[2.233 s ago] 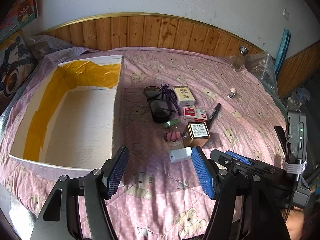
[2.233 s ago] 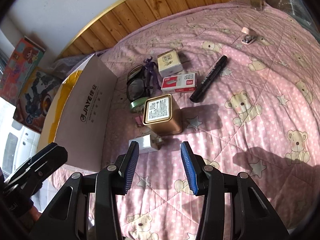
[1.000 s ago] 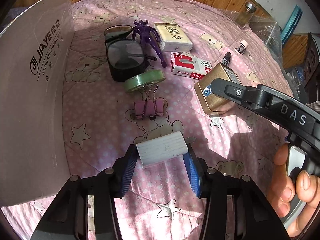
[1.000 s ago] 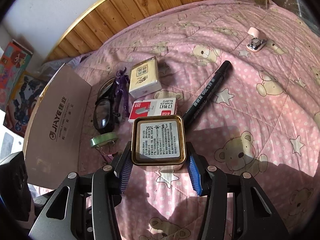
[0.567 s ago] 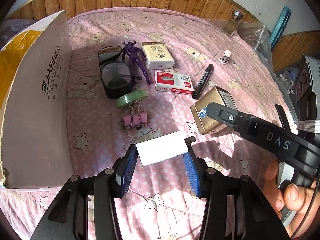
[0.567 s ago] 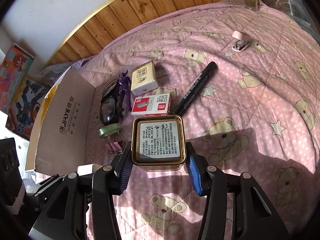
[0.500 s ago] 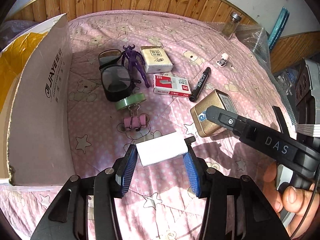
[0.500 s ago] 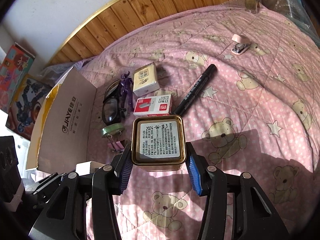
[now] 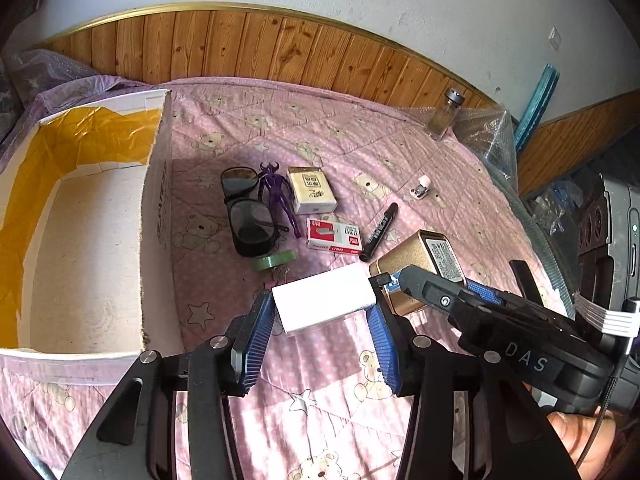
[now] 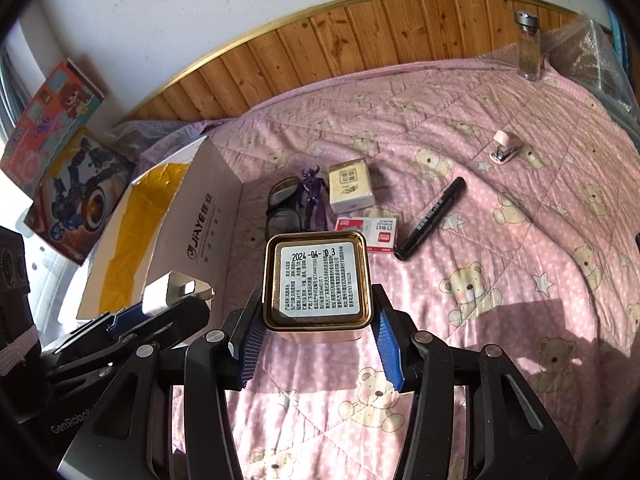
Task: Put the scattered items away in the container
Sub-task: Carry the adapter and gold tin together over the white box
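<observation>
Left gripper (image 9: 323, 330): blue ribbed pads pinching a white plastic charger block (image 9: 325, 303), smooth, rectangular, held lengthwise above the quilt, just right of the box.

Right gripper (image 10: 318, 346): same blue pads clamped on the two sides of a gold metal tin (image 10: 317, 283), square with rounded corners, shiny rim, white printed label facing the camera with a date stamp. Tin is lifted off the bedding.

Container: one cardboard box (image 9: 154, 216), open top, white outside, pale inside, yellow tape lining the upper inner walls, raw corrugated edge at the near corner. It sits at the left of the bed and looks empty in the part that shows.

Surface: pink quilted bedspread (image 9: 320, 148), white dots, bear and star print.

Loose on the quilt, in a cluster right of the box, one of each:
- black-framed glasses (image 9: 247, 212)
- purple plastic figurine (image 9: 278, 196)
- cream card box (image 9: 313, 196)
- red-and-white staples box (image 9: 334, 236)
- black marker (image 9: 379, 232)
- green tape roll (image 9: 275, 260)

Farther off: a small pink stapler (image 10: 506, 153); a glass jar (image 10: 530, 46) with metal cap, upright near the wood panelling.
</observation>
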A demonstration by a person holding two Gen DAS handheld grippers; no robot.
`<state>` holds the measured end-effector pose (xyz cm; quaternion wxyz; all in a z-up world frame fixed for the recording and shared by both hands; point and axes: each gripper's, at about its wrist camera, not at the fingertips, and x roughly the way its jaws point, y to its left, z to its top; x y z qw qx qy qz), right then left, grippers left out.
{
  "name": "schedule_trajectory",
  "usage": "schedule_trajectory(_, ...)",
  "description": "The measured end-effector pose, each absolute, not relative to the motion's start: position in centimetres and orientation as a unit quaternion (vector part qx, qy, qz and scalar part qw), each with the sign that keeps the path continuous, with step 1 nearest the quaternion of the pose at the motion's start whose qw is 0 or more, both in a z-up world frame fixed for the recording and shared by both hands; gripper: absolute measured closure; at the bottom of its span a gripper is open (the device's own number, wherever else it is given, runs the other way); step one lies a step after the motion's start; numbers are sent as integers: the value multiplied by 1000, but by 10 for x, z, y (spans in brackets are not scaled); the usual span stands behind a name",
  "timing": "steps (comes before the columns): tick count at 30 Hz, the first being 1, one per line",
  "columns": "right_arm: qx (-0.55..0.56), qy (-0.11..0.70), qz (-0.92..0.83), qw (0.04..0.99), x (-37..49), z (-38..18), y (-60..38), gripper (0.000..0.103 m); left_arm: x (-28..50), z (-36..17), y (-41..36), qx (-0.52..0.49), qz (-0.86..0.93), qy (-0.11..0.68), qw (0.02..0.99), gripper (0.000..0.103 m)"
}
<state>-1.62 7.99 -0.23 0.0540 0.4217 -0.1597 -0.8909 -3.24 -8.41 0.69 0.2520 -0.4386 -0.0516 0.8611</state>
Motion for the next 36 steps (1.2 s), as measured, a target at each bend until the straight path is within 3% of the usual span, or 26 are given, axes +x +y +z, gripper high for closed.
schedule_trajectory(19, 389, -66, -907, 144, -41, 66, -26, 51, -54, 49, -189, -389, 888, -146, 196, 54)
schedule_trajectory(36, 408, 10, -886, 219, -113, 68, -116, 51, -120, 44, -268, -425, 881, -179, 107, 54)
